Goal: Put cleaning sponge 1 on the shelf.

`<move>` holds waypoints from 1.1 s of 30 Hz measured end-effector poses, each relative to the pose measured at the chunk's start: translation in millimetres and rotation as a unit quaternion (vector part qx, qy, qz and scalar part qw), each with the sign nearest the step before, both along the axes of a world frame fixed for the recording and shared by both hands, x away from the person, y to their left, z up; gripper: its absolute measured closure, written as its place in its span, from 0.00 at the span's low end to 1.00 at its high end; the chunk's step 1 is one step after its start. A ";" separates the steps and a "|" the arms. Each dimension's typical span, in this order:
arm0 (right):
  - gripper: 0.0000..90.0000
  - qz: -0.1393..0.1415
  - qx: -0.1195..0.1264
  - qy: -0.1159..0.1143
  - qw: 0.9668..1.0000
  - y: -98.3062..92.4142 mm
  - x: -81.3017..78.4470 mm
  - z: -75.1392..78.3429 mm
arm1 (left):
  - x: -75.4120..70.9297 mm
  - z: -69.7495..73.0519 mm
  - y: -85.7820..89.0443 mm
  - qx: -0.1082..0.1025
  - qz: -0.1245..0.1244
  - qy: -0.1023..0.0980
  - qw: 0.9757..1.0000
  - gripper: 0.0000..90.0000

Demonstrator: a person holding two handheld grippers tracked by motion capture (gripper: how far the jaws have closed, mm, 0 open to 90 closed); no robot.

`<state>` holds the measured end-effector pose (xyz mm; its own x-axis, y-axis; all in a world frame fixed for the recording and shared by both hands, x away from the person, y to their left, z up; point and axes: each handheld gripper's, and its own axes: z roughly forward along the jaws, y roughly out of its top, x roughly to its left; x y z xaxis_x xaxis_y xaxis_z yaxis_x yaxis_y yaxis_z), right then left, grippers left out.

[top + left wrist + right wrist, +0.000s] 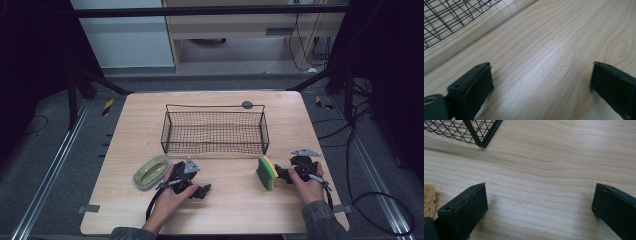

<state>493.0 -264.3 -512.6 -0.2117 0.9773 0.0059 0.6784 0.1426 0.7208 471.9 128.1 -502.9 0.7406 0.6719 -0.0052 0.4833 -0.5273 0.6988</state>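
Between my left tongs [206, 190] and my right tongs [280, 174] the table [235, 200] lies bare, so either hand can cross there. The wire basket [215, 131] blocks the way ahead across the middle. A green dish [151, 171] sits just beside my left tongs on the outer side, and a yellow-green sponge [267, 173] stands on edge against my right tongs.

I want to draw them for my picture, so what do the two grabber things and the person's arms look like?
Both are black. The left gripper and the right gripper each carry a grey three-cornered plate on top and trail a thin black cable. Up close, the fingers are flat, blocky black pads. The person wears dark greyish sleeves.
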 end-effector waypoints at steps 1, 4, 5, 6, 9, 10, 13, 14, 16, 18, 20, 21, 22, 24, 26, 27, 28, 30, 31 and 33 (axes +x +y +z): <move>0.00 0.001 -0.001 0.000 1.000 -0.1 0.1 0.0 | 0.0 0.0 0.0 0.000 0.000 0.000 1.000 0.04; 0.00 0.003 0.000 -0.001 1.000 -0.3 0.6 -0.1 | -1.6 16.7 1.4 -0.022 -0.014 -0.012 1.000 0.04; 0.00 0.003 0.000 -0.001 1.000 -0.3 0.6 -0.1 | -1.6 16.7 1.4 -0.022 -0.014 -0.012 1.000 0.04; 0.00 0.006 -0.001 0.000 1.000 -0.8 1.0 -0.1 | -1.0 21.3 2.1 -0.024 -0.015 -0.016 0.999 0.04; 0.00 0.009 0.001 -0.002 1.000 -1.1 2.8 0.0 | 1.9 37.0 6.3 -0.016 -0.028 -0.020 0.999 0.04; 0.00 0.013 -0.002 -0.002 1.000 -1.6 3.7 -0.1 | 2.9 40.9 7.9 -0.007 -0.033 -0.023 0.999 0.04; 0.01 0.014 0.001 -0.003 1.000 -1.5 4.8 -0.1 | 6.6 62.0 22.0 0.040 -0.029 -0.038 0.998 0.04; 0.01 0.014 -0.001 -0.001 1.000 -1.5 4.4 0.0 | 7.2 66.8 26.7 0.047 -0.027 -0.038 0.998 0.04; 0.01 0.012 -0.001 -0.002 1.000 -0.9 3.1 0.0 | 7.5 74.1 36.7 0.063 -0.017 -0.034 0.997 0.04; 0.01 0.015 -0.001 -0.003 1.000 -0.8 1.1 -0.2 | 8.0 79.7 50.2 0.072 0.000 -0.028 0.997 0.05; 0.01 0.021 -0.001 -0.003 1.000 -1.7 0.3 -0.2 | 8.5 84.9 63.0 0.077 0.012 -0.020 0.997 0.06; 0.01 0.021 -0.001 -0.003 1.000 -1.7 0.3 -0.2 | 8.5 84.9 63.0 0.077 0.012 -0.020 0.997 0.06; 0.01 0.022 -0.001 -0.002 1.000 -1.8 0.4 -0.1 | 9.0 87.3 68.9 0.084 0.017 -0.017 0.996 0.06; 0.01 0.026 0.000 -0.003 1.000 -2.3 1.0 -0.1 | 11.9 93.6 86.2 0.107 0.025 -0.012 0.994 0.08; 0.01 0.027 -0.002 -0.003 1.000 -2.5 0.9 -0.2 | 14.7 96.4 96.1 0.120 0.026 0.000 0.992 0.09; 0.01 0.027 -0.002 -0.003 1.000 -2.5 0.9 -0.2 | 14.7 96.4 96.1 0.120 0.026 0.000 0.992 0.09; 0.01 0.025 -0.002 -0.003 1.000 -1.7 0.3 -0.1 | 17.4 99.2 104.0 0.134 0.028 0.007 0.991 0.09; 0.01 0.029 -0.004 -0.003 1.000 -1.6 0.0 -0.2 | 19.9 102.8 110.5 0.139 0.034 0.008 0.990 0.11; 0.01 0.029 -0.004 -0.003 1.000 -1.6 0.0 -0.2 | 19.9 102.8 110.5 0.139 0.034 0.008 0.990 0.12; 0.01 0.031 -0.005 -0.004 1.000 -1.2 -0.6 -0.4 | 21.9 106.1 115.7 0.142 0.037 0.017 0.989 0.13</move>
